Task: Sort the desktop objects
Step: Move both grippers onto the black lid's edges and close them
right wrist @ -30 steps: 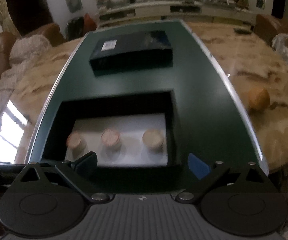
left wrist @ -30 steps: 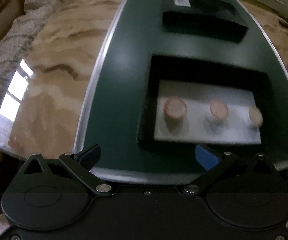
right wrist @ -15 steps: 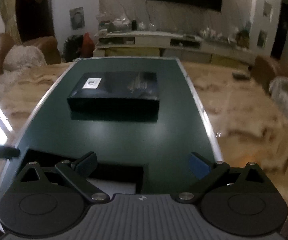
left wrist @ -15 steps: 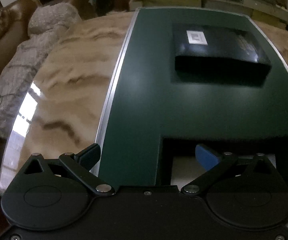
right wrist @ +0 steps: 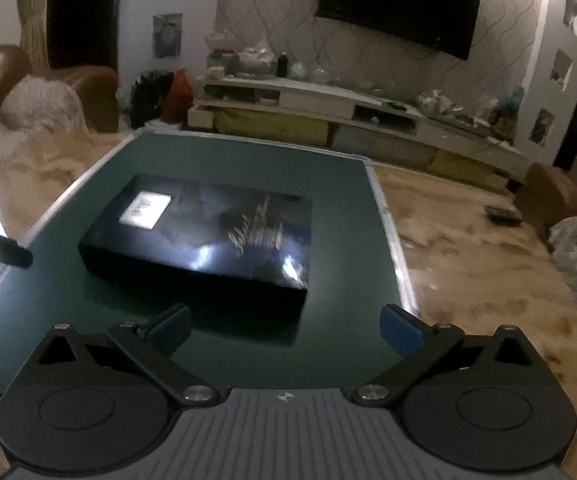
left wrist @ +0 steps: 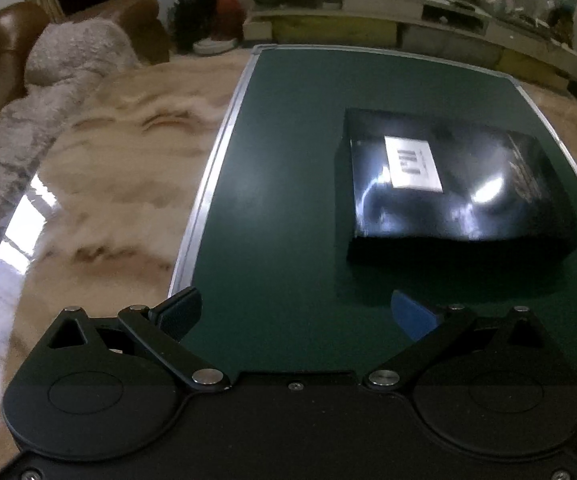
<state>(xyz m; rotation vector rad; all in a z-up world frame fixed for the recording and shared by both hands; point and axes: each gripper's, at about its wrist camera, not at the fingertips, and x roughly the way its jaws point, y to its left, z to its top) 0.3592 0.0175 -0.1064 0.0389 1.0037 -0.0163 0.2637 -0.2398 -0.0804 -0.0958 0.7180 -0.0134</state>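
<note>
Glossy black box (left wrist: 456, 196) on a matt green mat (left wrist: 284, 184) — polished marble table (left wrist: 108, 184).

- The white label (left wrist: 412, 163) on the black box (left wrist: 456, 192) is too blurred to read.
- The gold writing (right wrist: 254, 231) on the box lid is also unreadable.
- The green mat (right wrist: 328, 184) is cut off at the left edge in the right wrist view.

left wrist: low over green mat (left wrist: 288, 208), facing forward | right wrist: likewise | shared: black box (left wrist: 456, 196) (right wrist: 208, 236)
</note>
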